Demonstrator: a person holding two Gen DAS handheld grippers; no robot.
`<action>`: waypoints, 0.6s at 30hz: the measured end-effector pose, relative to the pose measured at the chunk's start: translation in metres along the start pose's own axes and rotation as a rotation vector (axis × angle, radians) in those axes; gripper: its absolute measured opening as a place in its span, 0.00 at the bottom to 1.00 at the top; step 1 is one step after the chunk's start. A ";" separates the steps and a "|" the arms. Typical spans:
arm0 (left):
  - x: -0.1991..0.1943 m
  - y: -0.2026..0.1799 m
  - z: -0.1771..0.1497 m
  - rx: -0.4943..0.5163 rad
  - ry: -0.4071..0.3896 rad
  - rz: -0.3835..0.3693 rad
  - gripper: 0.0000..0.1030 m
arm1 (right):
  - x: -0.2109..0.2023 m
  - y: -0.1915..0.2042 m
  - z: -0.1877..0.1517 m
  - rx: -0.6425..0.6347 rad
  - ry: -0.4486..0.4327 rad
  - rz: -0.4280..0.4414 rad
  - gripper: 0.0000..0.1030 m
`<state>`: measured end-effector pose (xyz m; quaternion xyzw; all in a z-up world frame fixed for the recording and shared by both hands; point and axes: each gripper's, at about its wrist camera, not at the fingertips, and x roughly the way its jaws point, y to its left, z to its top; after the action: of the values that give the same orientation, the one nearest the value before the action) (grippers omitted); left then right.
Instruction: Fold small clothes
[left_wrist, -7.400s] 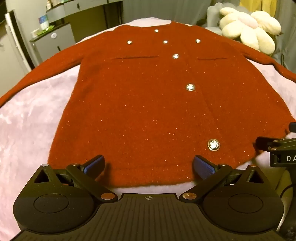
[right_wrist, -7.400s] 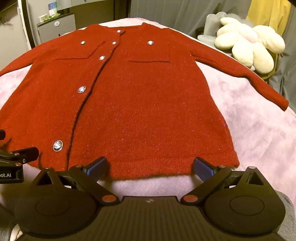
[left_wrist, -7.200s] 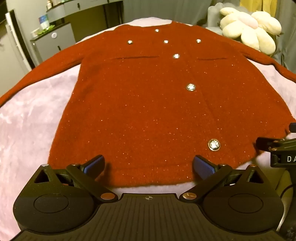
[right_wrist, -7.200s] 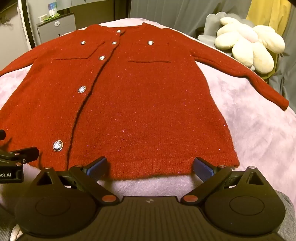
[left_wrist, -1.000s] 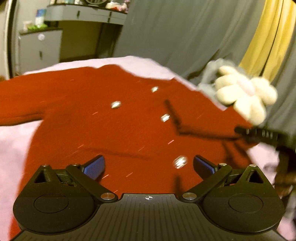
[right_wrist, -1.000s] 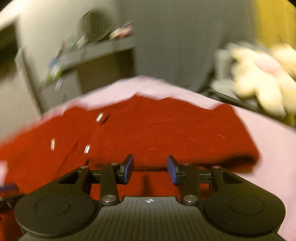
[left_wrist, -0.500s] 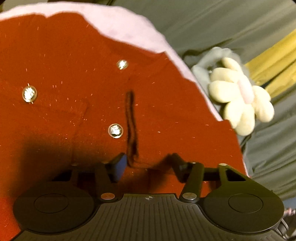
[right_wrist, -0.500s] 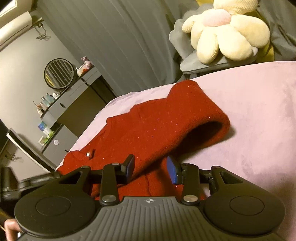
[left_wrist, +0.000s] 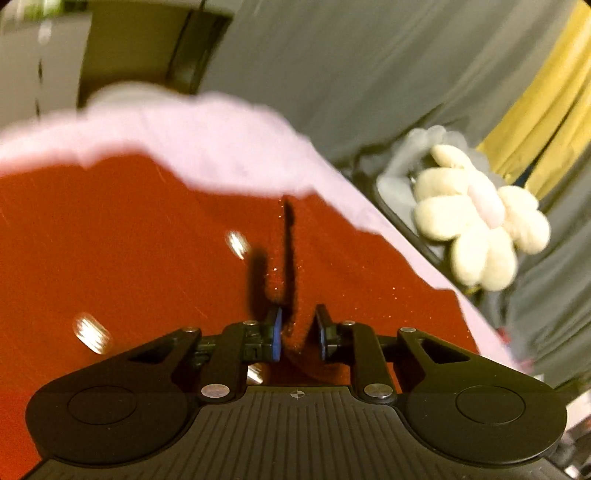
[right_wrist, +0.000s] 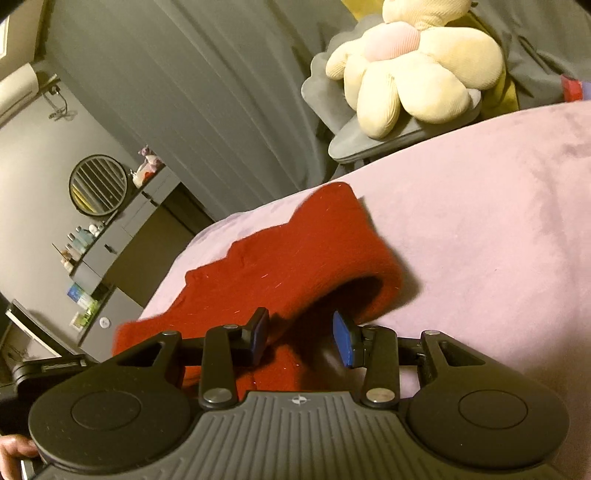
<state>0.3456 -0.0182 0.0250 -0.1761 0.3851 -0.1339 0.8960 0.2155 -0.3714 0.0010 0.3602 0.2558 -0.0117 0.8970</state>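
A red knit cardigan with silver buttons lies on a pink blanket. My left gripper is shut on a fold of the cardigan near its pocket slit. In the right wrist view the cardigan's sleeve is folded back in a loop on the blanket. My right gripper stands partly open over the sleeve, and the red knit runs between and under its fingers. The left view is blurred by motion.
A cream flower-shaped cushion sits on a grey chair beyond the bed's far edge and also shows in the left wrist view. Grey curtains hang behind. A dresser with a round mirror stands at the left.
My left gripper has closed on the cardigan's fabric. My right gripper has opened wider and the sleeve loop lies looser on the blanket.
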 end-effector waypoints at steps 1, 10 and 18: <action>-0.008 0.005 0.005 0.026 -0.021 0.024 0.20 | 0.001 0.000 -0.001 0.005 -0.001 0.008 0.38; -0.021 0.080 0.004 0.018 -0.017 0.217 0.27 | 0.012 0.019 -0.012 -0.045 0.030 0.034 0.38; -0.009 0.091 0.010 -0.044 -0.036 0.157 0.23 | 0.028 0.027 -0.019 -0.025 0.072 0.076 0.40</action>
<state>0.3564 0.0692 -0.0004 -0.1675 0.3845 -0.0512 0.9063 0.2369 -0.3350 -0.0063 0.3585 0.2741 0.0384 0.8916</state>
